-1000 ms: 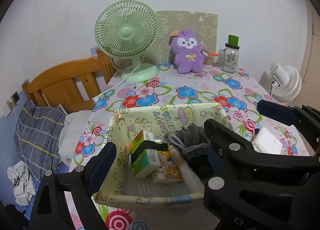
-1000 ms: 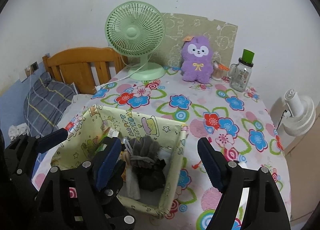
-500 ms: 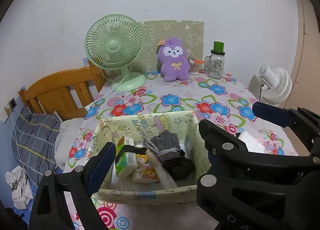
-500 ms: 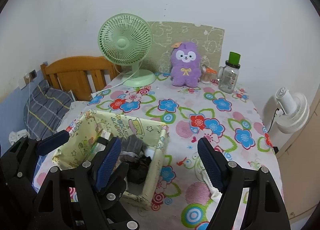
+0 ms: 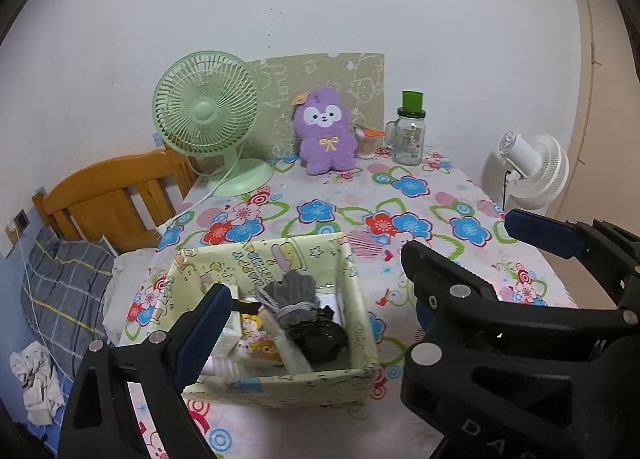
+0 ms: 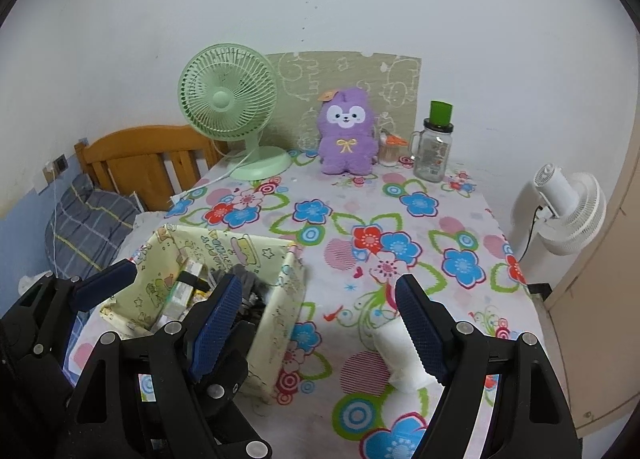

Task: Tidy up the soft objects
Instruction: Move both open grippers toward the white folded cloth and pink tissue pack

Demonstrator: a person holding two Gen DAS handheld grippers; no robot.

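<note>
Blue-padded and spread wide, my right tool (image 6: 320,323) hangs above the flower-print table (image 6: 400,211), holding nothing; a white soft block (image 6: 400,363) lies on the cloth just under its right finger. My left tool (image 5: 308,291) is likewise released and empty, poised over the pale yellow cartoon-print fabric box (image 5: 360,323), both tools angled downward. Inside the box lie grey knitted gloves (image 5: 294,295), a dark bundle and small packets. Well beyond, against the wall, sit a purple plush rabbit (image 6: 347,135), a green desk fan (image 6: 228,99) and a glass jar with green lid (image 6: 434,147).
</note>
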